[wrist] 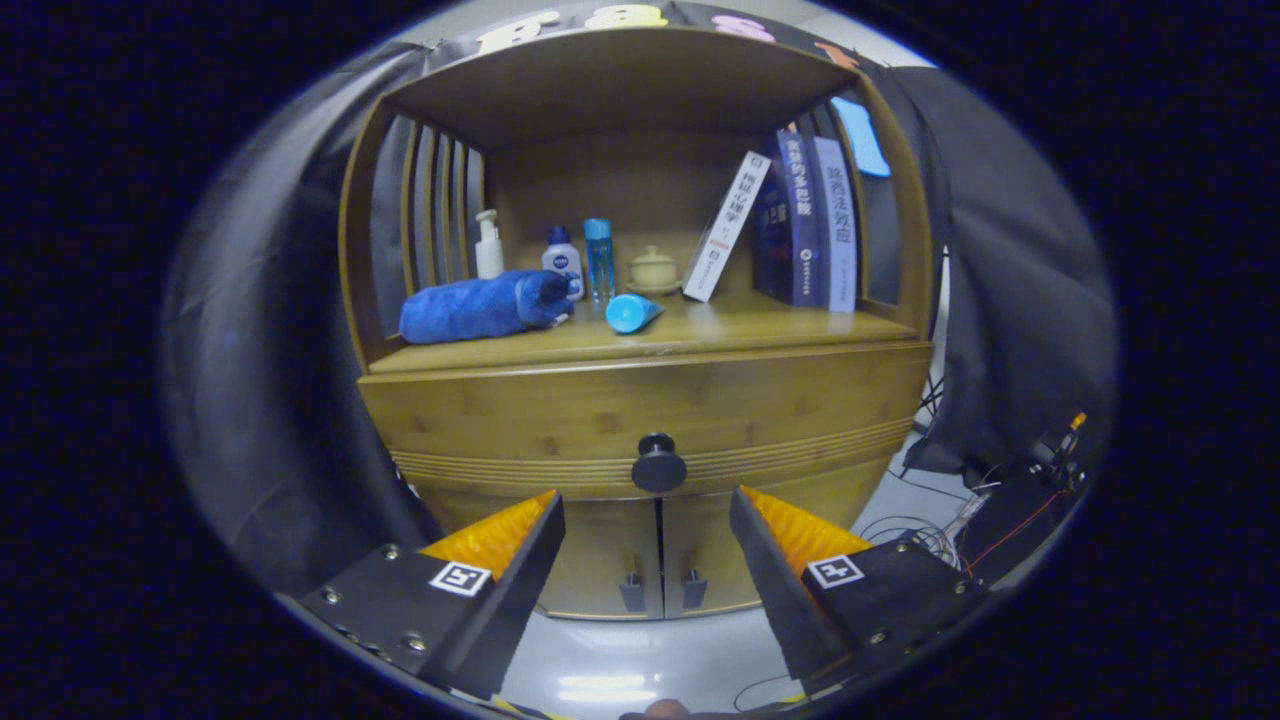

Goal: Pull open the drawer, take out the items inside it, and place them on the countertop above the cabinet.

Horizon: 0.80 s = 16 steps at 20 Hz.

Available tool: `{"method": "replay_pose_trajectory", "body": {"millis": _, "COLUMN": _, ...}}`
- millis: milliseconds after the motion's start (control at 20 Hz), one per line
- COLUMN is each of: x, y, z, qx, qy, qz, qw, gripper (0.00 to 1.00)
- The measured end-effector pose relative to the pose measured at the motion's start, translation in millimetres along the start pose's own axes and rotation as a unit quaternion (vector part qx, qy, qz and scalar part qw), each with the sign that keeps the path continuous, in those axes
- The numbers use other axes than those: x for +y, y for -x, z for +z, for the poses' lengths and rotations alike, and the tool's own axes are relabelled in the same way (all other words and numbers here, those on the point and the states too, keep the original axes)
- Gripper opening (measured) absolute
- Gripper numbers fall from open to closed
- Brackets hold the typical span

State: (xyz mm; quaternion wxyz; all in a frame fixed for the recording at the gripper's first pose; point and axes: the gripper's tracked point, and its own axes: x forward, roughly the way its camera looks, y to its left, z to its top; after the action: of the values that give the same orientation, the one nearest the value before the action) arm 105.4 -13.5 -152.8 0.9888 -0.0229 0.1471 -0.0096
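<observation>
At the frame's lower middle, the claw [647, 520] stood apart, empty, below the closed drawer [640, 415], whose small round knob [659, 463] looked rigid, the likeliest hold.

Your gripper [645, 515] has two wedge-shaped fingers [520, 560] with ribbed inner pads. Each finger base carries one square white fiducial marker [460, 578] and several round screws [388, 552] along its edge.
</observation>
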Motion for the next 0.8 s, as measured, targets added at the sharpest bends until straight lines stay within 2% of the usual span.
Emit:
{"method": "replay_pose_trajectory", "body": {"millis": 300, "x": -16, "y": 94, "z": 42, "qx": -0.060, "qy": -0.010, "qz": -0.011, "qw": 0.998, "gripper": 0.99}}
{"method": "replay_pose_trajectory", "body": {"millis": 800, "x": -12, "y": 179, "z": 140, "qx": -0.136, "qy": -0.032, "qz": 0.000, "qw": 0.990, "gripper": 0.99}}
